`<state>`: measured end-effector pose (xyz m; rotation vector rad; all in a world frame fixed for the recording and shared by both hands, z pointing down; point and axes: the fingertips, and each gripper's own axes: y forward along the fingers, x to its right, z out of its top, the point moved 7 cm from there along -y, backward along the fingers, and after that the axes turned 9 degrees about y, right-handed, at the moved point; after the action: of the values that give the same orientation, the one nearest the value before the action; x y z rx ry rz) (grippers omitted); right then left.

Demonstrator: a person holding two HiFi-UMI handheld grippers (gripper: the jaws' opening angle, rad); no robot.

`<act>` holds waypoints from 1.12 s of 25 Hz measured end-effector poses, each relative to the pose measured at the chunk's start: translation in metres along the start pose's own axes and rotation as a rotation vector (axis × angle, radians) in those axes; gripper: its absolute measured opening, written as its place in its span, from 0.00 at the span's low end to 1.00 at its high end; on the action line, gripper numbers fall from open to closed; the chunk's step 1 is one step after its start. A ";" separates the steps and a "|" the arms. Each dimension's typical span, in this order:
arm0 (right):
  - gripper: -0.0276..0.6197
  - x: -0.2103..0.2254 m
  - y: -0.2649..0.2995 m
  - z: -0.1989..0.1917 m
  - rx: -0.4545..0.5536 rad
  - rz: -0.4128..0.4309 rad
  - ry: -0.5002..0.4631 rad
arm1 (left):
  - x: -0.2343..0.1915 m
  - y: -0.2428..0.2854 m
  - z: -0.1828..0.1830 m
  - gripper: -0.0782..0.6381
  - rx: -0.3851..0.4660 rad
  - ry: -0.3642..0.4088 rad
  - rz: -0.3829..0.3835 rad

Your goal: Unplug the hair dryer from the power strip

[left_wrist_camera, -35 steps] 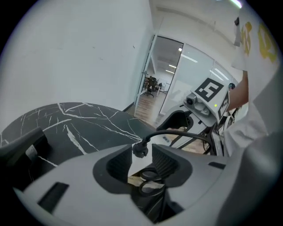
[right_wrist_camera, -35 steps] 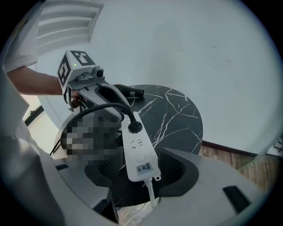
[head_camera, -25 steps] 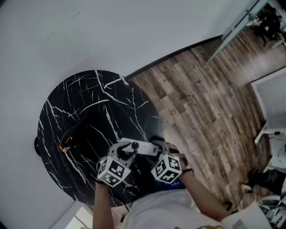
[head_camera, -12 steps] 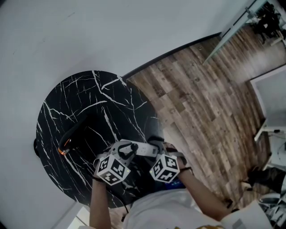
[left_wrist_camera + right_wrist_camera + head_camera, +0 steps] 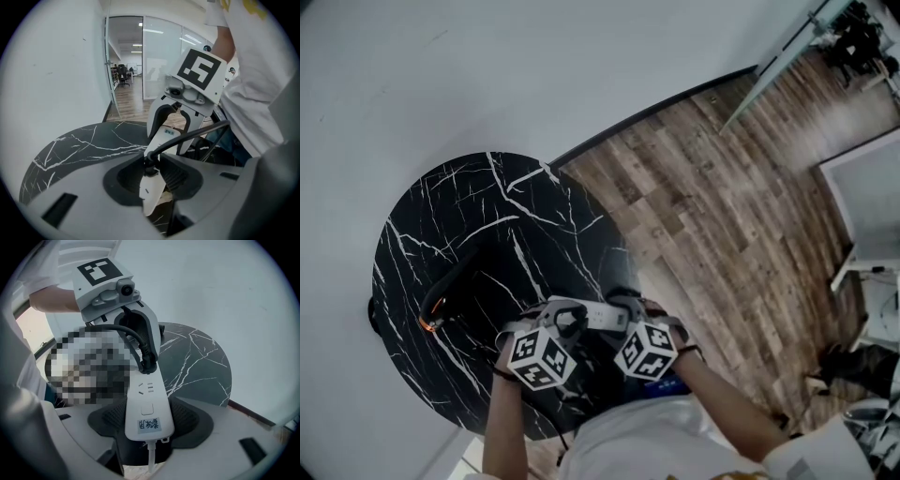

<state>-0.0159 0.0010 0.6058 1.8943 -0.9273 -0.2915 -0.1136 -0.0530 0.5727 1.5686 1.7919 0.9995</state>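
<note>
A white power strip (image 5: pixel 598 315) is at the near edge of the black marble table (image 5: pixel 487 216). My right gripper (image 5: pixel 149 422) is shut on its switch end (image 5: pixel 148 416). A black plug (image 5: pixel 148 359) stands in the strip's far socket. My left gripper (image 5: pixel 151 174) grips that plug (image 5: pixel 149 162) between its pads, and its jaws have just been closing on it. The black cord (image 5: pixel 199 133) runs off to the right. The black hair dryer (image 5: pixel 452 292) lies on the table's left with an orange glow at its end. Both grippers (image 5: pixel 567 317) meet over the strip.
The round table stands against a pale wall (image 5: pixel 534 66). Wood floor (image 5: pixel 722 206) lies to the right, with white furniture (image 5: pixel 862 206) at the far right. My own body and white shirt (image 5: pixel 637 441) are close behind the table's near edge.
The left gripper has rolled a little about its own axis, its marker cube turning. Both hands stay over the strip, and the strip and hair dryer lie as before.
</note>
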 end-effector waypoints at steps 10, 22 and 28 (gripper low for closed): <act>0.45 0.001 0.007 -0.005 0.038 -0.007 -0.027 | -0.005 0.001 -0.003 0.21 0.042 0.005 -0.036; 0.46 0.005 0.007 0.002 -0.071 0.035 -0.120 | -0.004 -0.001 -0.005 0.19 0.064 0.093 -0.068; 0.46 0.005 0.008 0.001 -0.057 0.041 -0.124 | -0.006 0.001 -0.003 0.19 0.007 0.150 -0.143</act>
<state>-0.0166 -0.0051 0.6130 1.8195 -1.0284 -0.4105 -0.1144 -0.0598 0.5747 1.3791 1.9796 1.0674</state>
